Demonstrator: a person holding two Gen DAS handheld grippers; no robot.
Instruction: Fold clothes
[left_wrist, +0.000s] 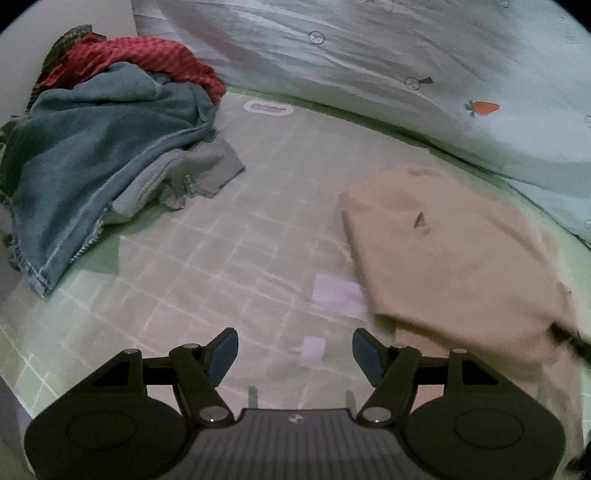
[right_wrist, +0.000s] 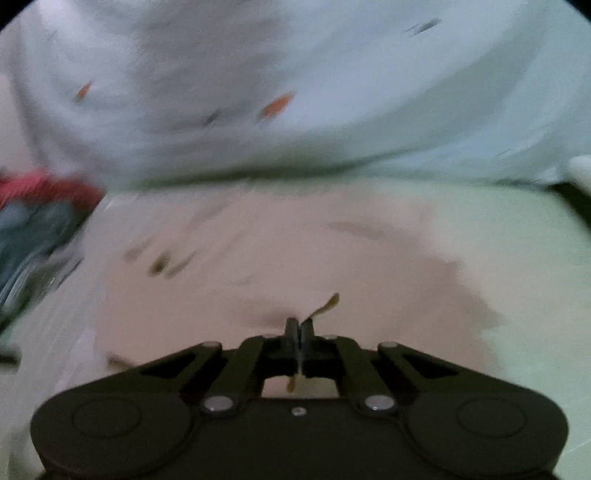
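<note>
A folded pink garment (left_wrist: 454, 254) lies on the green checked sheet (left_wrist: 221, 258), right of centre in the left wrist view. My left gripper (left_wrist: 294, 350) is open and empty, low over the sheet just left of the garment's near corner. In the blurred right wrist view my right gripper (right_wrist: 299, 326) is shut on a thin strip of the pink garment (right_wrist: 258, 280), which spreads out beyond the fingers. A dark part at the right edge of the left wrist view may be the right gripper.
A pile of unfolded clothes (left_wrist: 103, 147), blue, red and grey, lies at the left; it also shows in the right wrist view (right_wrist: 33, 221). A pale quilt (left_wrist: 406, 62) with a carrot print bounds the far side (right_wrist: 295, 92).
</note>
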